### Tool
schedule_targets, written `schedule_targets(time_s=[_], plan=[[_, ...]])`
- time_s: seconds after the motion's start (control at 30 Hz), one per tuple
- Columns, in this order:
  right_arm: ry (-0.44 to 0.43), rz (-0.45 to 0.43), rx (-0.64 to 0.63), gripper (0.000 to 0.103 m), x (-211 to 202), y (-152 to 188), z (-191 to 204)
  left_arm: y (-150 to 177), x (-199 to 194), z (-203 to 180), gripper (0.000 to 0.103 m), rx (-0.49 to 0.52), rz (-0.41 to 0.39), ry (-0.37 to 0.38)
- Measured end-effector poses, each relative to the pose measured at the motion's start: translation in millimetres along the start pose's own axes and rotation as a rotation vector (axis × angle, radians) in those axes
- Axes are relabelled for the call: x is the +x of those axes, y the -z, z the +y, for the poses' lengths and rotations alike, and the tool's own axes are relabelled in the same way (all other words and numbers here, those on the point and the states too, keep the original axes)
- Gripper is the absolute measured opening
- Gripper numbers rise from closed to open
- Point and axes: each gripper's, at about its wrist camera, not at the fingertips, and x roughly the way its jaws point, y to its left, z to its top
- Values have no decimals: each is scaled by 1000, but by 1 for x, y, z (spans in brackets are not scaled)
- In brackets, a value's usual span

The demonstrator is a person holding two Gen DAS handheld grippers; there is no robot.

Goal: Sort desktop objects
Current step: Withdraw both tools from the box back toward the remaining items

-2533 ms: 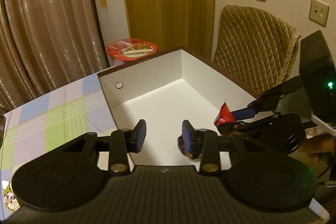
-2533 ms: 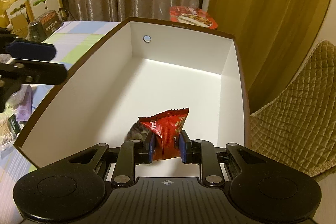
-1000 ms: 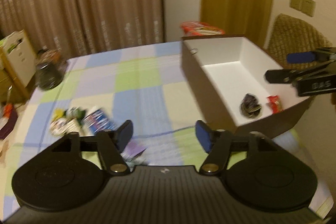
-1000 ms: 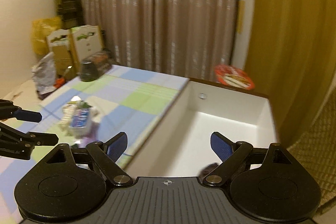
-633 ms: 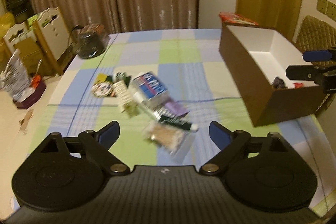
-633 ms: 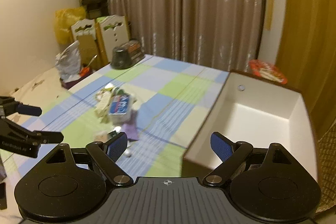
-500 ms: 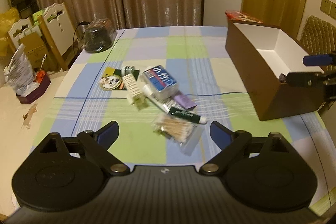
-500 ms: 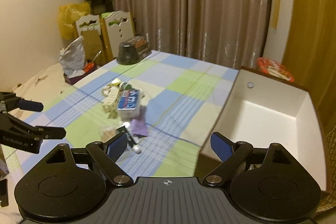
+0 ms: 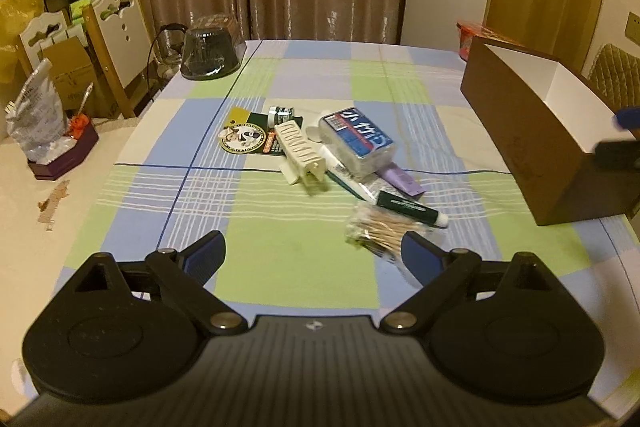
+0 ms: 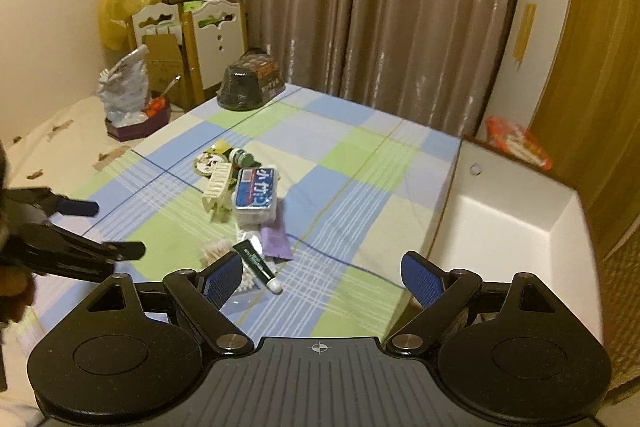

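Blue-labelled clear plastic box (image 9: 358, 143) lies in a small heap at the middle of the checked-cloth desk (image 9: 304, 259), touching a cream hair claw (image 9: 301, 151), a green tube (image 9: 412, 214) and a packet of cotton swabs (image 9: 380, 231). Along the right edge stands the brown cardboard box (image 9: 532, 151). Both grippers tilt down, empty: left gripper (image 9: 314, 253) has just spread wide, right gripper (image 10: 322, 277) gapes wide.
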Motion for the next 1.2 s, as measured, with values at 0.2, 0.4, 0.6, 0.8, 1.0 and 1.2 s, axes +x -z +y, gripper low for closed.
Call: schedule_targets(time_s=[0.2,0.4,0.6,0.8,1.0,1.2], plan=[[14,4,-36,89,-5,-12,16,11,35,19,93,27,-1,11],[-172,-38,-189,89,14,-4,28,16,47,26,93,9,13,-5],[-302,-104,-150,89,43,28,17,25,39,21,93,37,39,-47],[-289,-76,43,89,49,77,11,25,24,14,93,80,33,-94],[-283,-108,-37,89,17,91,-5,21,19,14,93,94,22,-118],[-183,-131,-24,89,12,86,-18,15,24,13,93,102,1,-112]])
